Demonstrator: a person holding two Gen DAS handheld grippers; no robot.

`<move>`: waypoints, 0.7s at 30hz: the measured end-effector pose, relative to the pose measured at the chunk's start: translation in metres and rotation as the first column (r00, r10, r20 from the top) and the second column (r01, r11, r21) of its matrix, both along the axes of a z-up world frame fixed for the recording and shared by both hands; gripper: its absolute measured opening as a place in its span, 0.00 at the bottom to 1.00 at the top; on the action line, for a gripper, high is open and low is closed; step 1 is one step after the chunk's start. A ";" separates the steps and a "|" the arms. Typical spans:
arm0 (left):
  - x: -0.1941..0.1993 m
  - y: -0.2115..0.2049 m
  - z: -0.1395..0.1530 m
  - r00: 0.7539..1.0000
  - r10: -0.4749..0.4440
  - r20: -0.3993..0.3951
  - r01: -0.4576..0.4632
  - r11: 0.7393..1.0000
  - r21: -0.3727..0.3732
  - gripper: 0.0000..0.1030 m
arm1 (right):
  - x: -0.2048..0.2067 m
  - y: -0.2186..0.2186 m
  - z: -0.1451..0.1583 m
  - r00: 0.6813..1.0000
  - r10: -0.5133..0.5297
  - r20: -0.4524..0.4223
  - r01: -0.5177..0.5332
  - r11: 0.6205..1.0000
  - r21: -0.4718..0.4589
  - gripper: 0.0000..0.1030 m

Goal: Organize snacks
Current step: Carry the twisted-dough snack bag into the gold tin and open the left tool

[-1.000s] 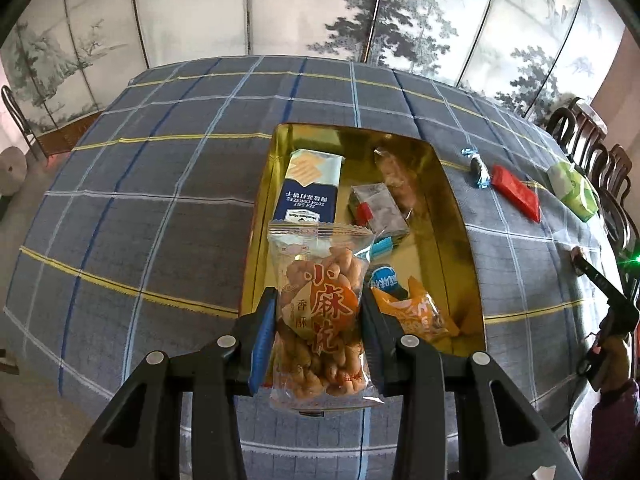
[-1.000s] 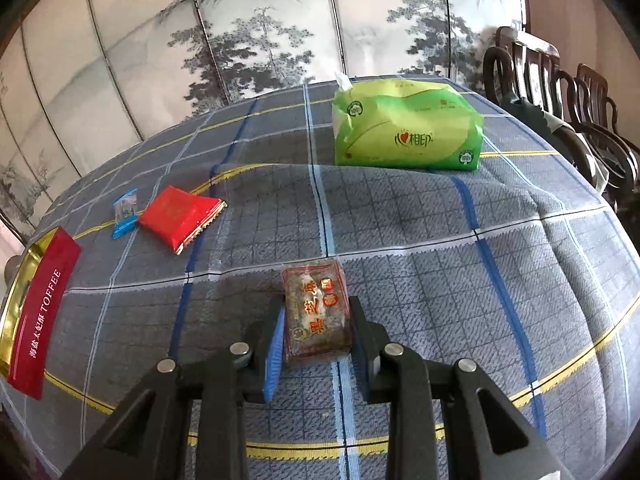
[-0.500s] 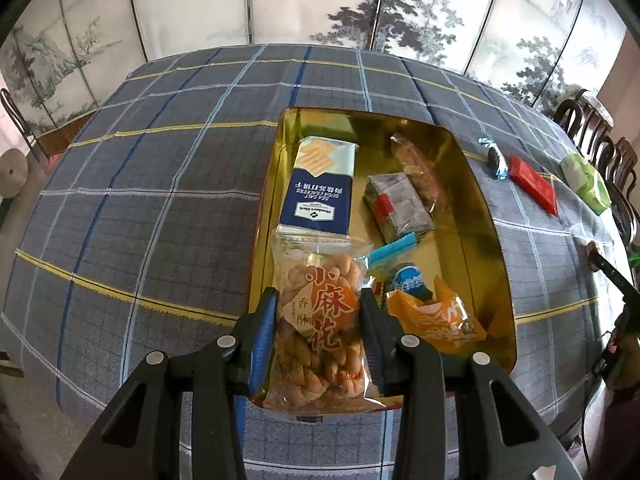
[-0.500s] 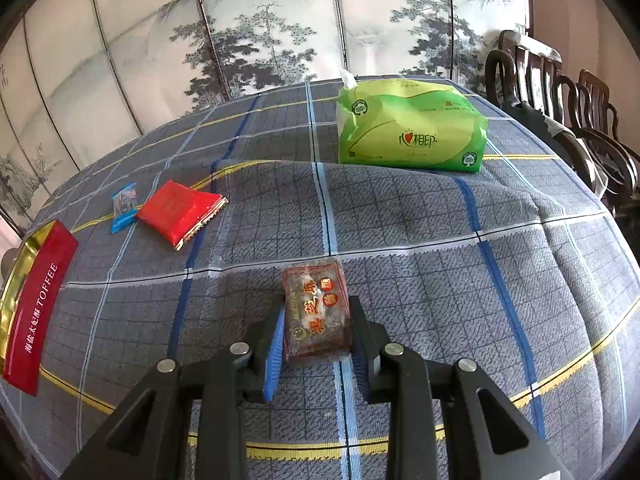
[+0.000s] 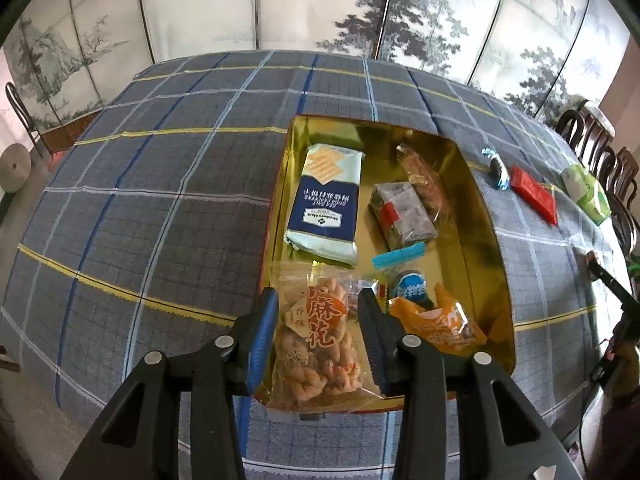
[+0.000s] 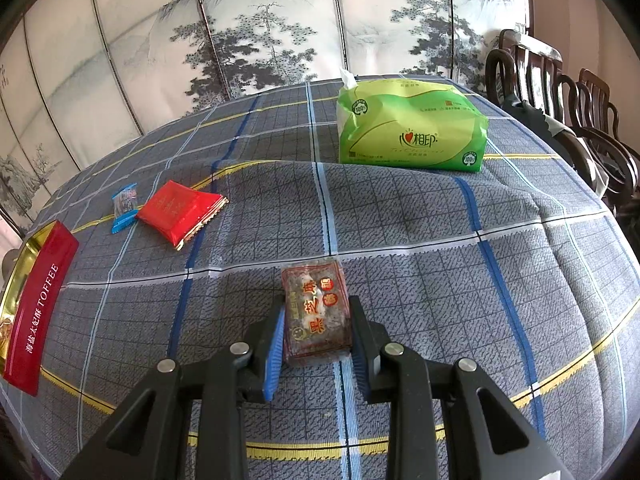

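Left gripper (image 5: 318, 330): the jaws have just been opening, with a clear bag of fried dough twists (image 5: 316, 336) between them. The bag lies in the near end of the gold tin (image 5: 486, 220); whether the blue pads still press on it cannot be told, though a narrow gap shows at the right pad. Just right of the bag in the tin sits an orange packet (image 5: 438, 330), with a round blue-labelled sweet (image 5: 410, 288) behind it. Farther in lie a navy and pale cracker pack (image 5: 326, 204) on the left, a dark wrapped block with a blue seal strip (image 5: 400, 216) at centre, and a clear pinkish packet (image 5: 424, 178) against the right wall. The tin stands on a grey plaid tablecloth (image 5: 160, 200).

Right gripper (image 6: 316, 330): the jaws are clamped narrow on a small dark wrapped cake (image 6: 316, 316), held low over the cloth; contact with the cloth cannot be determined. Farther off to the left lie a red packet (image 6: 180, 212) and, just beside it, a small blue-wrapped candy (image 6: 124, 206). The tin's red outer wall marked TOFFEE shows at the left edge. At the far side stands a green tissue pack (image 6: 410, 128).
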State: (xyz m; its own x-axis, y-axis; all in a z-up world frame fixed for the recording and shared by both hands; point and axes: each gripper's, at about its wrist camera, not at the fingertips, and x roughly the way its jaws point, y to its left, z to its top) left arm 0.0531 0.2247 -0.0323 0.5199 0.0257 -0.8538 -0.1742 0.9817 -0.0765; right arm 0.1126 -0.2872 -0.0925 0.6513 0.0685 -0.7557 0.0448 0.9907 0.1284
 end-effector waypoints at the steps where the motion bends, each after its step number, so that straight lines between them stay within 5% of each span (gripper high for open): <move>1: -0.001 0.000 0.002 1.000 0.003 0.009 -0.003 1.000 0.001 0.42 | 0.000 0.000 0.000 1.000 0.000 0.000 0.000 1.000 0.000 0.28; 9: -0.018 -0.019 0.031 0.994 -0.027 0.106 0.026 1.000 0.009 0.56 | -0.004 -0.004 0.000 1.000 -0.004 0.010 0.004 0.999 0.041 0.28; 21: -0.037 -0.036 0.031 0.993 -0.046 0.108 0.048 0.999 -0.015 0.62 | -0.033 0.039 0.028 0.993 0.099 0.064 -0.106 0.987 0.120 0.28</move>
State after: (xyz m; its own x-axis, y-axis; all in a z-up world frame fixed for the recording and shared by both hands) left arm 0.0164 0.1883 -0.0017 0.6094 -0.0153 -0.7928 -0.1175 0.9870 -0.1093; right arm 0.0800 -0.2483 -0.0648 0.6782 0.2268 -0.6990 -0.0670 0.9663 0.2485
